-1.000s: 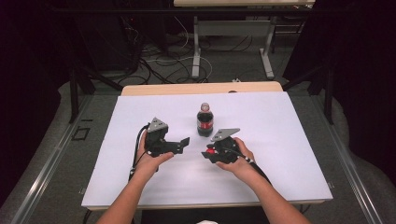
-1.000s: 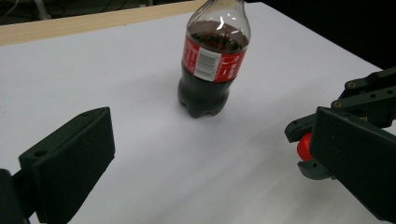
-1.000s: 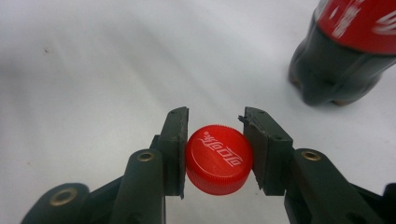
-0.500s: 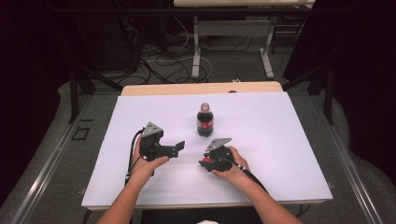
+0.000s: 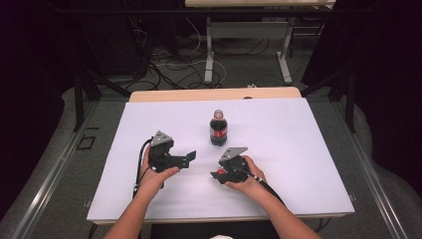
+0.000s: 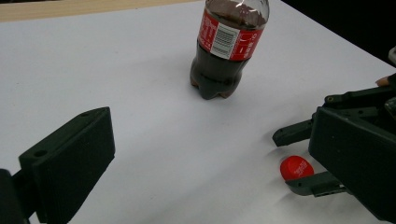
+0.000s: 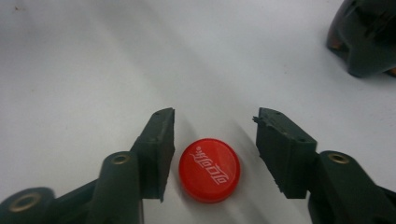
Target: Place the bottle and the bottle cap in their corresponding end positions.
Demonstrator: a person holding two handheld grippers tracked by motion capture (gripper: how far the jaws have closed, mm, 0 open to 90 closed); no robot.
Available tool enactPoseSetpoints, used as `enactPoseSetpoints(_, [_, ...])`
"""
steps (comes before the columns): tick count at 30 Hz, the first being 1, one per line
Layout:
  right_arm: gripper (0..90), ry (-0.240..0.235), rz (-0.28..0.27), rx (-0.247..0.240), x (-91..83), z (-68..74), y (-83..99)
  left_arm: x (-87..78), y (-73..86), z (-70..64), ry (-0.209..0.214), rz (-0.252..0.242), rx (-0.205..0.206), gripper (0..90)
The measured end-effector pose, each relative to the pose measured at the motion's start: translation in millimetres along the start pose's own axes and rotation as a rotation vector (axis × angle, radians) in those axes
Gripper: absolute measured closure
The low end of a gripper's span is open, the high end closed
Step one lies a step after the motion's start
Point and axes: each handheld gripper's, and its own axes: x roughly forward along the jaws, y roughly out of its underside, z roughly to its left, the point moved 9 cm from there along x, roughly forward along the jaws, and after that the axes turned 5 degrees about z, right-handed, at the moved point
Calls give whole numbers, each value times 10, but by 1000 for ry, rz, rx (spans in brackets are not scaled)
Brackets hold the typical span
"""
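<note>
**On the white table: one bottle, one cap, two grippers**

On one white table (image 5: 298, 149), largest first: one cola bottle (image 5: 218, 127), upright near the middle toward the far edge, dark drink inside, red label around the upper body, neck open with no cap on it. Seen again in the left gripper view (image 6: 227, 46) standing alone, nothing touching it.

Next, two grippers, one per hand, both on the near side of the bottle. Left gripper (image 5: 189, 158) held just above the table to the bottle's near left, jaws pointing right toward the other gripper; only one black jaw visible in its own view, so spread cannot be told from the pictures. Right gripper (image 7: 214, 135) lowered to the tabletop, near right of the bottle, jaws well apart and gripping nothing.

Smallest: one red bottle cap (image 7: 209, 169), flat on the table, white lettering up, lying between the right gripper's two jaws, close beside one of them, clear gap to the other. Same cap visible in the left gripper view (image 6: 296, 167) beside the right gripper's jaw tips.
</note>
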Motion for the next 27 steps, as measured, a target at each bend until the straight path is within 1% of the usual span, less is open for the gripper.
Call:
enactPoseSetpoints(1, [423, -3, -3, -5, -18, -8, -8, 1, 2, 2, -1, 1, 0, 6])
enactPoseSetpoints(2, [408, -5, 5, 3, -49, -13, -10, 1, 3, 6, -1, 1, 2, 6])
enactPoseSetpoints(3, [402, -9, 9, 16, -77, -13, -12, -4, 13, 9, 2, 12, 1, 6])
enactPoseSetpoints(4, [393, -18, -13, 17, -96, -15, -35, -2, 15, 8, 4, 12, -7, 6])
enactPoseSetpoints(5, [383, -19, -7, 20, -137, -23, -38, 1, 14, 14, -1, 6, -10, 6])
enactPoseSetpoints(6, [368, -15, -30, 11, -162, -47, -63, 0, 14, 28, -5, 6, -3, 6])
enactPoseSetpoints(7, [359, -15, -20, 31, -212, -53, -62, -5, 20, 32, -2, 14, -6, 6])
enactPoseSetpoints(9, [359, -11, -37, 66, -293, -81, -86, -5, 12, 46, -9, 3, -11, 6])
enactPoseSetpoints(10, [350, -8, -41, 81, -335, -104, -93, -10, 17, 43, -4, 9, -20, 6])
enactPoseSetpoints(11, [328, -1, -49, 96, -374, -124, -102, -15, 20, 53, -8, 13, -21, 6])
enactPoseSetpoints(12, [294, 4, -59, 94, -431, -152, -116, -16, 17, 70, -19, 9, -16, 6])
enactPoseSetpoints(13, [263, 14, -59, 97, -484, -185, -119, -19, 20, 79, -24, 12, -17, 6])
enactPoseSetpoints(14, [224, 30, -75, 113, -532, -219, -131, -30, 27, 87, -21, 23, -17, 6])
enactPoseSetpoints(15, [192, 43, -79, 116, -585, -258, -132, -27, 24, 92, -24, 15, -28, 6])
enactPoseSetpoints(16, [172, 58, -88, 120, -640, -302, -134, -34, 25, 110, -27, 17, -21, 6])
enactPoseSetpoints(17, [153, 74, -93, 128, -698, -349, -130, -37, 24, 120, -28, 15, -24, 6])
enactPoseSetpoints(19, [152, 103, -115, 154, -810, -452, -118, -49, 29, 134, -29, 20, -29, 6])
enactPoseSetpoints(20, [151, 116, -128, 175, -867, -507, -108, -50, 32, 137, -29, 18, -37, 6])
enactPoseSetpoints(21, [151, 130, -144, 191, -922, -567, -96, -50, 31, 150, -33, 14, -29, 6])
enactPoseSetpoints(23, [151, 149, -161, 226, -1030, -685, -53, -58, 44, 159, -35, 23, -35, 6])
enactPoseSetpoints(24, [151, 157, -165, 251, -1086, -736, -25, -57, 46, 166, -38, 23, -38, 6])
enactPoseSetpoints(25, [149, 179, -170, 267, -1137, -801, 3, -54, 44, 172, -41, 15, -45, 6])
enactPoseSetpoints(26, [144, 198, -177, 275, -1181, -865, 28, -60, 47, 185, -43, 20, -39, 6])
enactPoseSetpoints(27, [137, 220, -175, 283, -1226, -928, 60, -58, 41, 195, -48, 12, -37, 6])
